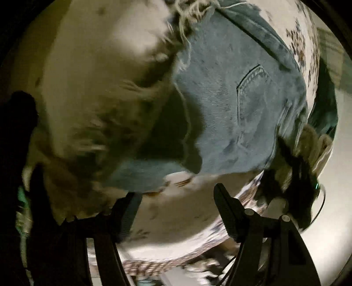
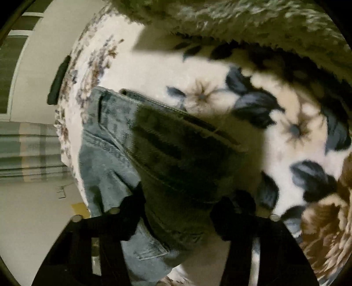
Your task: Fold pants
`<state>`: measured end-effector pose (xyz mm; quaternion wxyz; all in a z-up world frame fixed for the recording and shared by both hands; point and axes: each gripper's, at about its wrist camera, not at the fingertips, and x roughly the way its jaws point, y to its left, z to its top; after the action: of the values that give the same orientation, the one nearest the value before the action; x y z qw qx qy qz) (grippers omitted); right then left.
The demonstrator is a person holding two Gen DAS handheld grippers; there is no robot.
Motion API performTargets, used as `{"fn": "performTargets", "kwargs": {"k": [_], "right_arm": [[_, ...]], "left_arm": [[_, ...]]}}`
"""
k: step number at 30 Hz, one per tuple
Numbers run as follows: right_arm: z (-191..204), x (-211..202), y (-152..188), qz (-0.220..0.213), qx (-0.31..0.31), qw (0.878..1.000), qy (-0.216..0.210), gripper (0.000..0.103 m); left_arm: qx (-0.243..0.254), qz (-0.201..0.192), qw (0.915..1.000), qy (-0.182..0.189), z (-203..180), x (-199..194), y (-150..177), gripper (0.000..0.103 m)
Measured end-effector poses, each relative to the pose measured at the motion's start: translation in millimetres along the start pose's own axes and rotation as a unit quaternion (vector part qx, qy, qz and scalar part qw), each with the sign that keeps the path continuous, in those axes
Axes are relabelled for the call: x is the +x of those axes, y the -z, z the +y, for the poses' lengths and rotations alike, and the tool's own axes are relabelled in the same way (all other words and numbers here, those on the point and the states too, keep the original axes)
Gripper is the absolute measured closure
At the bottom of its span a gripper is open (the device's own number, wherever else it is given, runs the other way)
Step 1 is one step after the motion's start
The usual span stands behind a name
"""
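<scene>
Light blue denim pants (image 1: 237, 110) with frayed hems and a back pocket lie on a cream floral blanket (image 1: 176, 220). In the left wrist view my left gripper (image 1: 176, 198) is open and empty just below the denim's near edge. In the right wrist view the pants (image 2: 105, 154) show the waistband and a belt loop, partly in shadow. My right gripper (image 2: 178, 202) is open, with its fingers on either side of the denim, close over it.
A shaggy cream throw (image 2: 242, 19) lies at the top of the right wrist view. A brown patterned patch (image 2: 327, 231) of blanket is at the right. A dark flat object (image 2: 58, 80) sits at the blanket's left edge. Pale floor (image 2: 26, 220) lies beyond.
</scene>
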<state>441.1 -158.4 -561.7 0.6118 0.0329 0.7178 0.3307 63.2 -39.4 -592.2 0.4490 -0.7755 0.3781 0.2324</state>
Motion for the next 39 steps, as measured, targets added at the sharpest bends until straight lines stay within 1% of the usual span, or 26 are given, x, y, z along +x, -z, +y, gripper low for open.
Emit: {"fn": "performTargets", "kwargs": {"k": [1, 3, 5, 7, 9, 10, 12, 13, 14, 15, 17, 19, 21, 22, 23, 24, 25, 26, 28, 29, 31, 33, 34, 35, 37, 39], "right_arm": [[0, -4, 3, -0.001, 0.001, 1.000, -0.004, 0.056], [2, -11, 5, -0.001, 0.006, 1.000, -0.010, 0.060], [3, -18, 7, 0.002, 0.013, 1.000, -0.017, 0.066], [4, -26, 10, 0.005, 0.015, 1.000, -0.020, 0.069], [2, -32, 15, 0.012, 0.010, 1.000, -0.012, 0.069], [2, -32, 16, 0.019, 0.000, 1.000, -0.002, 0.068], [1, -31, 17, 0.025, -0.020, 0.999, 0.014, 0.064], [-2, -30, 18, 0.030, -0.021, 0.999, 0.022, 0.054], [-4, -28, 18, 0.038, -0.022, 0.999, 0.025, 0.048], [-6, -25, 17, 0.041, -0.026, 0.998, 0.026, 0.046], [-11, -20, 16, 0.043, -0.030, 0.998, 0.029, 0.041], [-17, -16, 15, 0.041, -0.019, 0.999, 0.015, 0.040], [-24, -11, 14, 0.037, 0.002, 0.999, -0.003, 0.040], [-28, -10, 14, 0.030, 0.016, 0.999, -0.017, 0.040], [-30, -11, 16, 0.013, 0.031, 0.999, -0.038, 0.048], [-30, -10, 19, 0.008, 0.037, 0.998, -0.045, 0.059], [-29, -12, 23, 0.000, 0.042, 0.998, -0.045, 0.062], [-27, -13, 28, -0.008, 0.043, 0.998, -0.044, 0.069], [-23, -20, 42, -0.020, 0.046, 0.998, -0.048, 0.075], [-20, -23, 54, -0.022, 0.051, 0.997, -0.051, 0.076], [-17, -27, 71, -0.018, 0.051, 0.997, -0.047, 0.077], [-15, -28, 96, -0.005, 0.056, 0.998, -0.043, 0.078], [-17, -26, 107, 0.006, 0.061, 0.997, -0.041, 0.078], [-18, -22, 117, 0.017, 0.064, 0.997, -0.037, 0.078], [-24, -16, 132, 0.037, 0.067, 0.997, -0.029, 0.076], [-31, -13, 138, 0.041, 0.071, 0.996, -0.025, 0.068]], "left_arm": [[-0.004, -0.003, 0.9999, 0.015, -3, 3, -3, 0.038], [-0.010, -0.011, 0.9998, 0.015, -5, 5, -6, 0.038], [-0.029, -0.014, 0.9988, 0.038, -5, 6, -8, 0.038], [-0.043, -0.021, 0.9976, 0.051, -4, 8, -11, 0.038], [-0.072, -0.031, 0.9941, 0.075, -1, 12, -14, 0.038], [-0.096, -0.042, 0.9897, 0.098, 2, 12, -16, 0.038], [-0.123, -0.057, 0.9844, 0.112, 12, 7, -18, 0.038], [-0.135, -0.064, 0.9813, 0.121, 12, 8, -21, 0.038], [-0.147, -0.072, 0.9785, 0.126, 13, 8, -25, 0.038], [-0.156, -0.075, 0.9772, 0.123, 14, 8, -28, 0.038], [-0.187, -0.084, 0.9702, 0.129, 14, 10, -30, 0.038], [-0.204, -0.101, 0.9654, 0.128, 12, 7, -28, 0.044], [-0.190, -0.118, 0.9682, 0.111, 5, 3, -28, 0.075], [-0.166, -0.129, 0.9723, 0.101, -1, -5, -29, 0.082], [-0.146, -0.134, 0.9756, 0.095, -4, -11, -31, 0.086], [-0.124, -0.138, 0.9785, 0.090, -8, -19, -34, 0.090], [-0.103, -0.142, 0.9805, 0.089, -11, -30, -37, 0.090], [-0.080, -0.144, 0.9824, 0.089, -12, -41, -41, 0.091], [-0.034, -0.140, 0.9853, 0.091, -15, -62, -46, 0.091], [-0.007, -0.138, 0.9869, 0.084, -16, -75, -49, 0.091], [0.032, -0.132, 0.9879, 0.075, -13, -88, -53, 0.091], [0.069, -0.129, 0.9879, 0.052, -25, -80, -47, 0.091], [0.082, -0.126, 0.9877, 0.043, -21, -83, -47, 0.091], [0.091, -0.123, 0.9877, 0.034, -18, -81, -53, 0.091], [0.096, -0.117, 0.9882, 0.026, -5, -72, -52, 0.089], [0.099, -0.120, 0.9872, 0.035, 7, -66, -51, 0.087]]}}
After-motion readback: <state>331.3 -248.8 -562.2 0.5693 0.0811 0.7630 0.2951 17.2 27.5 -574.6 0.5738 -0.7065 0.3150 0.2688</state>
